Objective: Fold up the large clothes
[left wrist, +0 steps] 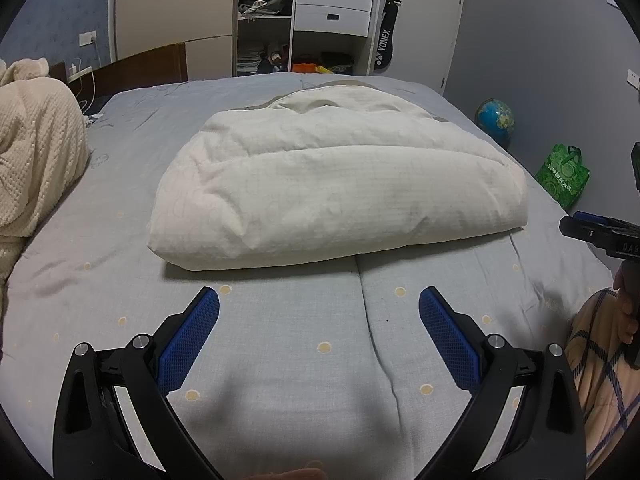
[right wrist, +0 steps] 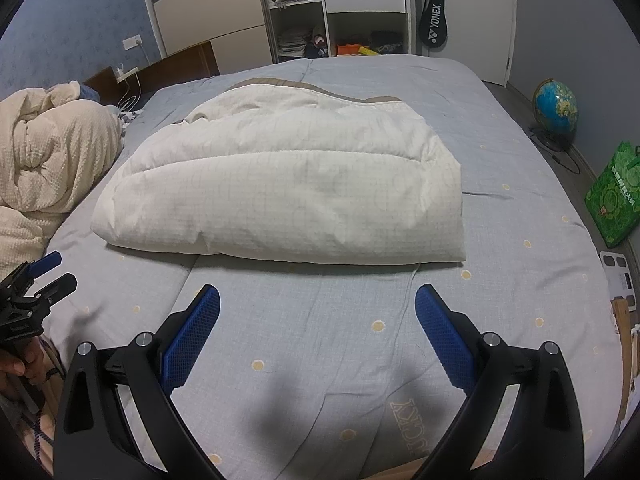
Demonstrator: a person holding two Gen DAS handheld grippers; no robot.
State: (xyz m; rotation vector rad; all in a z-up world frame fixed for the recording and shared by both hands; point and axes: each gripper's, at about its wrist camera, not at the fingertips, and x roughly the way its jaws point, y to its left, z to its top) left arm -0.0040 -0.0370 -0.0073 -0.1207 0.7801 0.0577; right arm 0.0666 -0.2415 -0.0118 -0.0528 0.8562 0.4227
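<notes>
A puffy cream-white padded garment (left wrist: 332, 188) lies folded into a thick bundle in the middle of the grey bed (left wrist: 280, 360); the right wrist view shows it too (right wrist: 288, 192), with a tan lining edge at its far side. My left gripper (left wrist: 319, 304) hovers open over bare sheet just in front of the bundle's near edge, nothing between its blue pads. My right gripper (right wrist: 317, 302) is likewise open, short of the bundle's near edge and holding nothing. Each gripper appears at the side of the other's view: the right one (left wrist: 600, 234), the left one (right wrist: 36, 280).
A cream waffle-knit blanket (left wrist: 36, 160) is heaped at the bed's left. Beyond the bed stand a wardrobe and white drawers (left wrist: 332, 8). On the floor to the right are a globe (left wrist: 495, 118) and a green bag (left wrist: 562, 174). A person's plaid sleeve (left wrist: 600, 360) is at right.
</notes>
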